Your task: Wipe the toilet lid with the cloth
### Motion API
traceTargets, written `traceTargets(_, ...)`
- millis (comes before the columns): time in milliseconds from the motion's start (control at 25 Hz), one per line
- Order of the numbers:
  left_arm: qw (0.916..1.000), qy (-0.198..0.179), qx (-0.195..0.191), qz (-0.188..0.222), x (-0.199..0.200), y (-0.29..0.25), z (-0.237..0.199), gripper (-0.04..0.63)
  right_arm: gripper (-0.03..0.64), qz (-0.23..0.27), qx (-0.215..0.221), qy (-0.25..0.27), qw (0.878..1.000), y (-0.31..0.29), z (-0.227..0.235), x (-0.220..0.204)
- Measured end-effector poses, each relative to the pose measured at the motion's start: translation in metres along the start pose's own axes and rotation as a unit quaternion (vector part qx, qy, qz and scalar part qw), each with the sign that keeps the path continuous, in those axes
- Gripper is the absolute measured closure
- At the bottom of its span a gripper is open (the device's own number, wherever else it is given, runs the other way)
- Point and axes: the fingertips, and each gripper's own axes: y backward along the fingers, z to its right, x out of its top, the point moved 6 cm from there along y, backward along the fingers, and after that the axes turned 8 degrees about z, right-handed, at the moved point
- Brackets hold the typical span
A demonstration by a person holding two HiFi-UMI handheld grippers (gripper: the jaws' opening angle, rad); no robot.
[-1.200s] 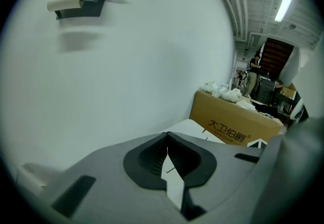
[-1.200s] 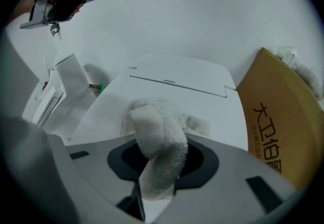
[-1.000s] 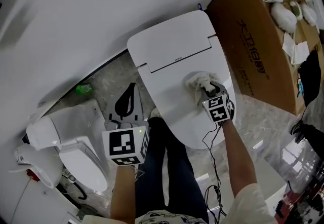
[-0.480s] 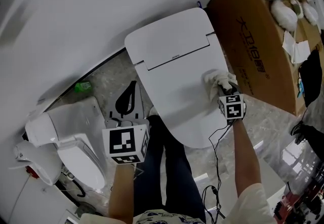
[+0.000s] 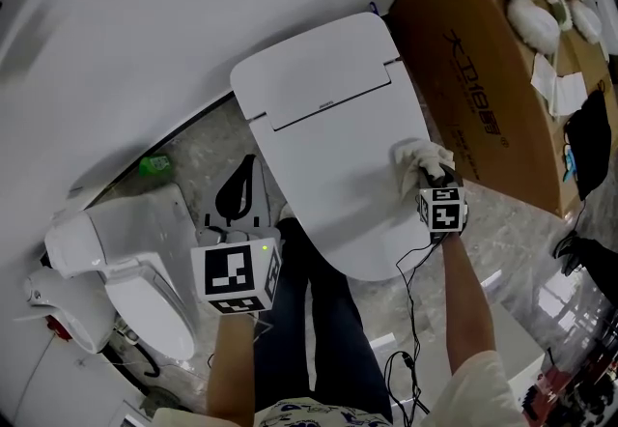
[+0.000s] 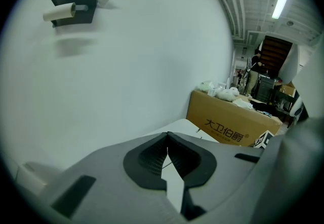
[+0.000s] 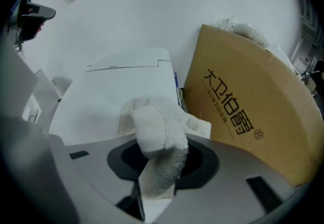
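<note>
Right hand-held gripper [image 5: 431, 184] is down on the toilet lid [image 5: 328, 135], jaws clamped on the white cloth [image 5: 417, 159]. In the right gripper view a thick fold of the cloth [image 7: 154, 137] rises from between the jaws and flops forward onto the lid. It is pinned at the lid's right edge, just beside the cardboard box [image 5: 502, 77].

Here's what matters: nearly all of the lid lies to the left of the cloth. The lid's long axis runs from the hinge line at the far end to the rounded front edge near the person's legs. My read is that the coming stroke has to sweep left across the lid, or run along that axis, since there is no room further right.

The right arm is the one for it. The forearm reaches in from the near right, with the hand-held gripper pointing toward the far wall and tipped down onto the surface.

Left hand-held gripper [image 6: 167, 153] is well apart, off the lid's left side, over the floor between it and a second toilet [image 5: 145, 270]. Its jaws meet at the tips with nothing held, so it plays no part for now.
</note>
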Motion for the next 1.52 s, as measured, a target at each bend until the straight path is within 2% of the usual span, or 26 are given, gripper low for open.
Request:
traceTargets(320,0.9999,0.010,-0.002,0.000,-0.004,0.008,0.007,0.588,0.495,-0.004,-0.013,-0.021,1.000,0.009,-0.004,-0.014)
traceTargets(840,0.9997,-0.002,-0.024,0.001,0.001,0.018,-0.009,0.588,0.497,-0.025,-0.044,-0.066,0.997,0.026,-0.035,-0.033)
traceTargets(1240,0.9991,-0.003,-0.043,-0.001,-0.004,0.026,-0.012,0.588,0.499,-0.037,-0.049,-0.086,0.994,0.037,-0.093,-0.040)
traceTargets(1520,0.9986,0.001,-0.054,-0.001,-0.008,0.034,-0.012,0.588,0.499,-0.027,-0.022,-0.067,0.997,0.044,-0.147,-0.041)
